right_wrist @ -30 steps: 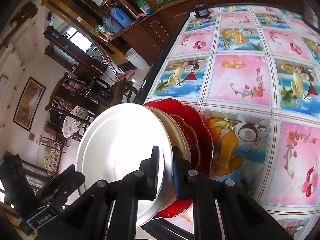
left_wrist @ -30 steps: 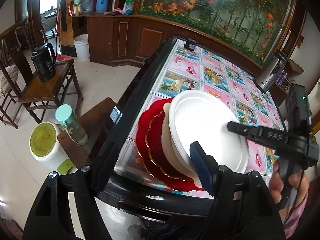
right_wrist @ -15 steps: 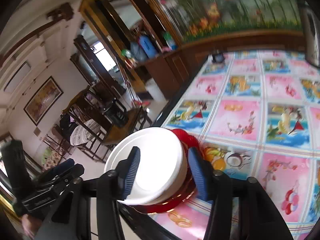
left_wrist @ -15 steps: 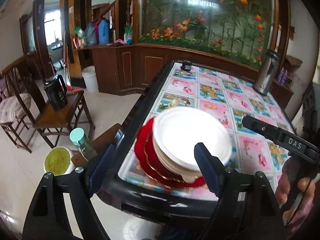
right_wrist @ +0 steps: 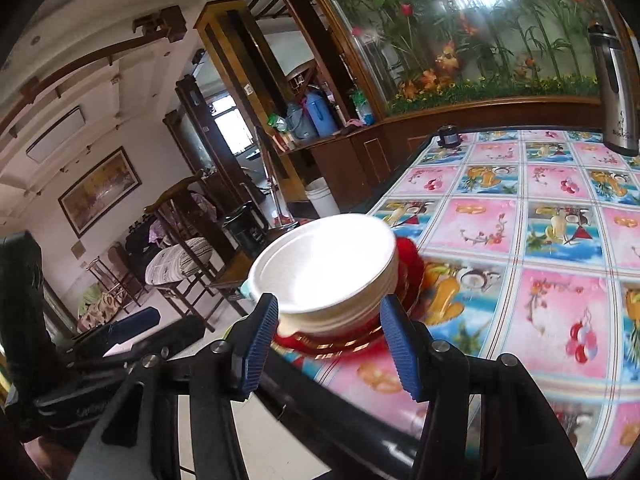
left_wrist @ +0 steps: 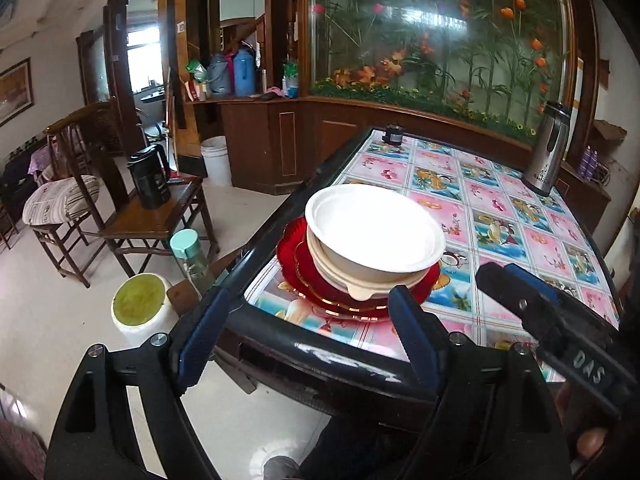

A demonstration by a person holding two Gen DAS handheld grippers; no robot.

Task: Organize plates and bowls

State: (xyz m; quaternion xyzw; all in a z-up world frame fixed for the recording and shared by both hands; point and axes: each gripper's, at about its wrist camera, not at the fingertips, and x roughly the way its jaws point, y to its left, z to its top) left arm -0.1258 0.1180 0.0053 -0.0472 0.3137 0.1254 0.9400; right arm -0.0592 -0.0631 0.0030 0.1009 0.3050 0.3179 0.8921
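A white bowl (left_wrist: 374, 228) sits on top of a stack of cream bowls (left_wrist: 362, 290) on red gold-rimmed plates (left_wrist: 294, 258) at the table's near left corner. The stack also shows in the right wrist view (right_wrist: 324, 268), on the red plates (right_wrist: 410, 266). My left gripper (left_wrist: 306, 342) is open and empty, held back off the table edge before the stack. My right gripper (right_wrist: 332, 346) is open and empty, just short of the stack; it shows at the right of the left wrist view (left_wrist: 532, 304).
The table (left_wrist: 512, 216) has a pink and blue patterned cloth and a black rim (left_wrist: 320, 360). A steel thermos (left_wrist: 548, 148) and a small black object (left_wrist: 394, 134) stand at its far end. A wooden chair with a black kettle (left_wrist: 150, 178), a bottle (left_wrist: 188, 256) and a white tub (left_wrist: 140, 308) stand on the left.
My right gripper was shut on the white bowl's rim; it has let go, opened and drawn back. The bowl now rests level on the stack. My left gripper has pulled back too.
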